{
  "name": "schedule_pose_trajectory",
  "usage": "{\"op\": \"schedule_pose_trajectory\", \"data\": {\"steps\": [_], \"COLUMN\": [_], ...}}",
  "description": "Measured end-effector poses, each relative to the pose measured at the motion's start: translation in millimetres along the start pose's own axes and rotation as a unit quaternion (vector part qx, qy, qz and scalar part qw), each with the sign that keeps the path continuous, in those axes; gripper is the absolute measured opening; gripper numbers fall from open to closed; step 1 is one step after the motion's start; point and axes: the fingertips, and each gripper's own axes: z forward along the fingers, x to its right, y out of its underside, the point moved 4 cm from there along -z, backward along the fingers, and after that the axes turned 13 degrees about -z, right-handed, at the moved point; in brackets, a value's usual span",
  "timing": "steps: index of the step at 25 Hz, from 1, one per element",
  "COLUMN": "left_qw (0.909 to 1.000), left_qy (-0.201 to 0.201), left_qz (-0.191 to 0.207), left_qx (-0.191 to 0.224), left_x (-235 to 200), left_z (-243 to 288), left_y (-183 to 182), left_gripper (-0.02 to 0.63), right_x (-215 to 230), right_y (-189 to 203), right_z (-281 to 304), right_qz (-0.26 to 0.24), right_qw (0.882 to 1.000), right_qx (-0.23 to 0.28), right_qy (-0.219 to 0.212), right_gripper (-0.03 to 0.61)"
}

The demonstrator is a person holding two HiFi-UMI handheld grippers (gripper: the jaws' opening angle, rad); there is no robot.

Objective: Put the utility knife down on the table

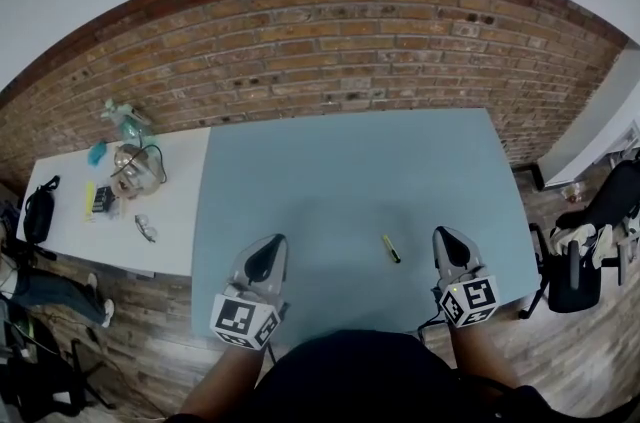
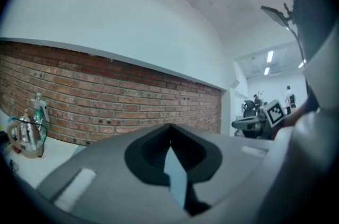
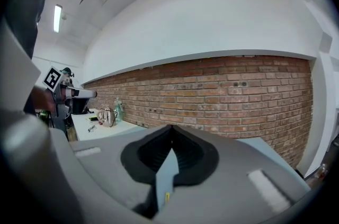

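Got the right gripper (image 3: 170, 133) closed all the way here, grey jaws pinched together at the tips with nothing caught between them. Same deal with the left gripper (image 2: 169, 130): shut and empty, just a sliver of table showing through the slot below the tips. Holding both low over the near edge of the big blue-grey rectangular table (image 1: 340, 171), well apart, each with its black-and-white marker cube (image 1: 243, 321) at the back end toward the person.

Can spot the small yellow-and-black utility knife (image 1: 390, 248) lying flat on that table, angled a little. Sitting between the two grippers but nearer the right one, off to its left and not touching it. Also peeking through the gap under the right jaws as a tiny yellow speck in the right gripper view.

Further out on the left, right beside the blue table, a white side table (image 1: 175, 211) with clutter on it: a clear glass kettle (image 1: 132, 173), a green-tinted plastic bottle (image 1: 125, 119), a black pouch (image 1: 40, 211) at the far left end, plus a few small bits too tiny to name. Behind both tables, a red brick wall (image 1: 350, 51) running the full width, plain white above it. Off to the right on the wood floor (image 1: 560, 351), a black office chair (image 1: 590, 246).
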Motion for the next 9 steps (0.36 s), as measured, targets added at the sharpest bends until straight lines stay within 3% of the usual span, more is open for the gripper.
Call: {"op": "schedule_pose_trajectory", "data": {"steps": [9], "left_qw": [0.9999], "left_qy": [-0.002], "left_qz": [-0.005], "left_qx": [-0.014], "left_x": [9], "left_z": [8], "left_y": [13], "left_gripper": [-0.015], "right_x": [13], "right_y": [11], "right_z": [-10], "right_qz": [-0.001], "right_qw": [1.000], "right_qx": [-0.008], "right_qy": [0.007], "right_gripper": [0.002]}}
